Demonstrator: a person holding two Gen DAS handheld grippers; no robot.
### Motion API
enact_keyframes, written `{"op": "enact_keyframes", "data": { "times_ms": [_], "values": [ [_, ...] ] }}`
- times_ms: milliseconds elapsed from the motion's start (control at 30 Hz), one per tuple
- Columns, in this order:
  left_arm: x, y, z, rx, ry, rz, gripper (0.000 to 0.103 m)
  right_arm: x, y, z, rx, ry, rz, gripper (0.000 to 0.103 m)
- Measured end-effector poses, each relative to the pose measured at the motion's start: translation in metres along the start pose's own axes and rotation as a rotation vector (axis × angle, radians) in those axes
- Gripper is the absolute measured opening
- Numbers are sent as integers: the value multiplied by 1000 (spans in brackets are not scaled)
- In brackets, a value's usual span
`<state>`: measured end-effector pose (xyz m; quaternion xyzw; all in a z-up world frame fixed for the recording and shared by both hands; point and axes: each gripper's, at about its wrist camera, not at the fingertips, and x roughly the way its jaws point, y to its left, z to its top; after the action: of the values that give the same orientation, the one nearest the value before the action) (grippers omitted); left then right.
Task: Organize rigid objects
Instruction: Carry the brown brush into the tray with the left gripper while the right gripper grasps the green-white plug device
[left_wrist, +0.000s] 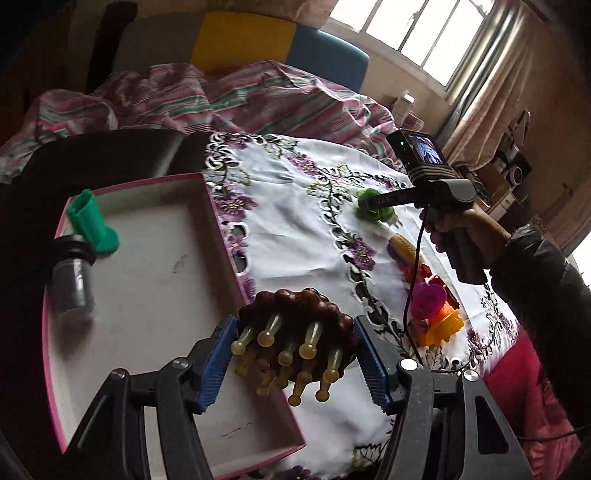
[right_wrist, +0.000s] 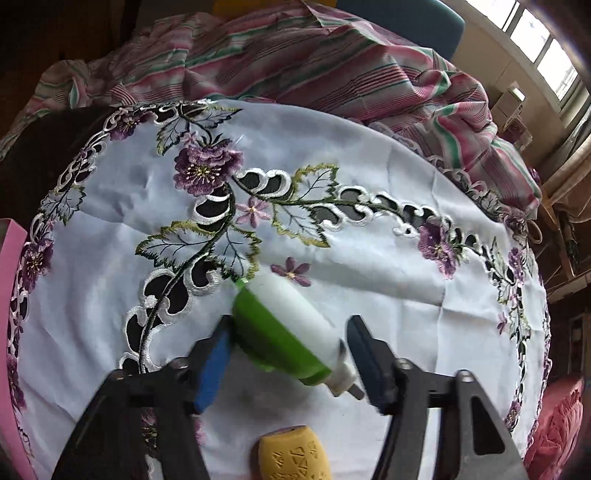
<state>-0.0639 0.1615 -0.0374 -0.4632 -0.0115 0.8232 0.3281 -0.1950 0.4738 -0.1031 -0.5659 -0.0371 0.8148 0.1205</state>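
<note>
Right now my left tool (left_wrist: 295, 354) pinches the brown massager (left_wrist: 295, 332) over the pink box's (left_wrist: 218, 218) near-right rim; my right tool (right_wrist: 288, 354), spread, straddles the green-white bottle (right_wrist: 288, 328) lying diagonally on the table (right_wrist: 369, 258).

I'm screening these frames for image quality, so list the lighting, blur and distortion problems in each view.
Left wrist view: the bright window is blown out to white, the dark left corner is underexposed, and fisheye bends the pink-rimmed cardboard box. Right wrist view: the green-and-white plastic bottle is soft with blur between the right gripper fingers, and the embroidered white tablecloth bulges.
</note>
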Motion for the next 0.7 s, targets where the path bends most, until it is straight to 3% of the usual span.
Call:
{"op": "enact_keyframes", "data": {
  "times_ms": [167, 300, 433, 700],
  "values": [
    [-13, 19, -9, -37, -15, 26, 64, -27, 35, -16, -26, -45, 61, 54],
    [-30, 40, -17, -77, -40, 65, 64, -52, 67, -42, -4, -61, 232, 54],
    [-53, 67, -28, -126, -76, 107, 64, -72, 98, -75, -13, -84, 328, 54],
    [-78, 116, -60, -236, -79, 223, 64, -76, 117, -102, -23, -121, 321, 54]
  ]
}}
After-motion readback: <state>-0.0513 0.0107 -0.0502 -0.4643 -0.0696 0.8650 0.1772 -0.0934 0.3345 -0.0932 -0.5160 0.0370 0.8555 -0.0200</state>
